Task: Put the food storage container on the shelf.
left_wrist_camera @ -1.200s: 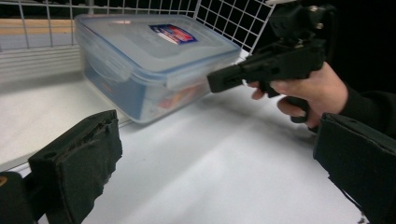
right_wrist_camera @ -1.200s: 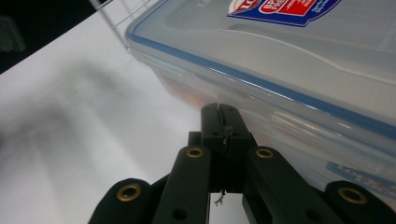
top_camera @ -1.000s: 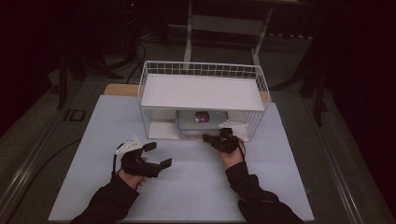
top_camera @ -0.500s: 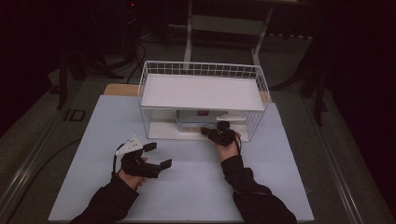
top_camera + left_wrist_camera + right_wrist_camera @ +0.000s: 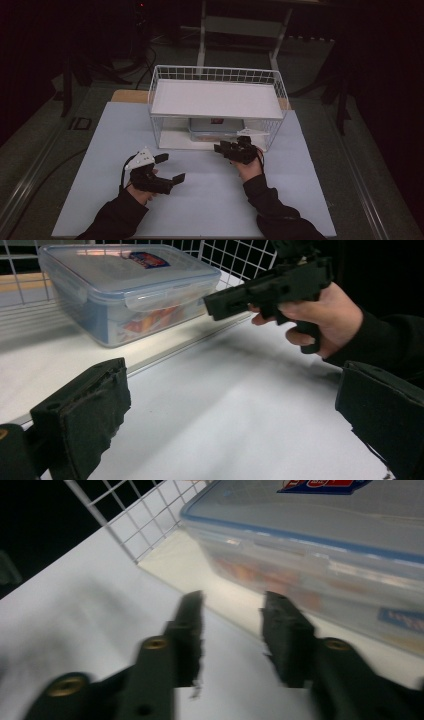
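Note:
A clear plastic container (image 5: 216, 129) with a blue-rimmed lid and a red label sits on the bottom shelf of a white wire rack (image 5: 216, 99); orange contents show through its wall (image 5: 125, 290) (image 5: 325, 545). My right gripper (image 5: 222, 148) hovers just in front of the rack's open front, pointing at the container. Its jaws have just been opening and stand apart with nothing between them (image 5: 232, 630). My left gripper (image 5: 171, 167) rests over the mat to the left, open wide and empty (image 5: 225, 425). In the left gripper view the right gripper (image 5: 270, 287) is held close to the container's front clip.
The rack stands at the back middle of a pale mat (image 5: 210, 200) covering the table. A solid white panel (image 5: 215, 97) forms the rack's top shelf. Dark floor and a metal frame (image 5: 240, 25) lie beyond the table.
The right gripper reached toward the rack's front, then drew back a little toward the person. Its jaws, together before, now stand apart. The left gripper has stayed put.

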Motion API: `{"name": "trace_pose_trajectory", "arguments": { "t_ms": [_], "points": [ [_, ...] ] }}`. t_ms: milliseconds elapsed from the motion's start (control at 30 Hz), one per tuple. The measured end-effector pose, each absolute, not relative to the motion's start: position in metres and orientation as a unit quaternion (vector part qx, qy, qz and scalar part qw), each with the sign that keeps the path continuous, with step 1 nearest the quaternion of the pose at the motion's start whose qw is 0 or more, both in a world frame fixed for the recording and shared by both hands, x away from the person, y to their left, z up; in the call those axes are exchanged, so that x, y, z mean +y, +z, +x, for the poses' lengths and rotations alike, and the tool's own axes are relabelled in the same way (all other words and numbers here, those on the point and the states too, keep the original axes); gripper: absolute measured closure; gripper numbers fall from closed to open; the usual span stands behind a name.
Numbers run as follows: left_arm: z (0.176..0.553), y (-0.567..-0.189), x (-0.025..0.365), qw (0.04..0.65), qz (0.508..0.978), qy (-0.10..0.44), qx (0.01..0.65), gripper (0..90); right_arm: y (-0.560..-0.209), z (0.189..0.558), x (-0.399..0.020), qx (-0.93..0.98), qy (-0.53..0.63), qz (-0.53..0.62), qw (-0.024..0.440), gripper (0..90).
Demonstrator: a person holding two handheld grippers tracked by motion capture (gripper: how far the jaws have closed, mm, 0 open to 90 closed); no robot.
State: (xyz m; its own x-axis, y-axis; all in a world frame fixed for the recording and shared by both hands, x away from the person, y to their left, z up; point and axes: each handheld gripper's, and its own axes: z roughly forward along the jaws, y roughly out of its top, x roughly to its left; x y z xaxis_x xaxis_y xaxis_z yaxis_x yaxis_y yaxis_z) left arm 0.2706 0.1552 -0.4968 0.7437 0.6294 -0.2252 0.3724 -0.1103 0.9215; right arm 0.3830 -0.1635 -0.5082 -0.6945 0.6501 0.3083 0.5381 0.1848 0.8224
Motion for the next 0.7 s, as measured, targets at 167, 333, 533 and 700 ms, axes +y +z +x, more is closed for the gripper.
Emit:
{"name": "trace_pose_trajectory", "arguments": {
  "t_ms": [167, 333, 533, 700],
  "points": [
    [0.268, -0.495, 0.154, 0.573, 0.739, 0.115, 0.335, 1.2, -0.504, 0.366, -0.178, 0.763, 0.523, 0.377, 0.049, 28.5],
    [0.266, -0.493, 0.155, 0.572, 0.74, 0.118, 0.334, 1.2, -0.499, 0.35, -0.193, 0.756, 0.538, 0.372, 0.026, 19.2],
    [0.264, -0.492, 0.159, 0.574, 0.737, 0.119, 0.337, 1.2, -0.496, 0.329, -0.206, 0.758, 0.537, 0.366, 0.05, 17.2],
    [0.259, -0.492, 0.161, 0.572, 0.74, 0.12, 0.334, 1.2, -0.496, 0.312, -0.214, 0.763, 0.534, 0.357, 0.067, 17.4]
  ]
}}
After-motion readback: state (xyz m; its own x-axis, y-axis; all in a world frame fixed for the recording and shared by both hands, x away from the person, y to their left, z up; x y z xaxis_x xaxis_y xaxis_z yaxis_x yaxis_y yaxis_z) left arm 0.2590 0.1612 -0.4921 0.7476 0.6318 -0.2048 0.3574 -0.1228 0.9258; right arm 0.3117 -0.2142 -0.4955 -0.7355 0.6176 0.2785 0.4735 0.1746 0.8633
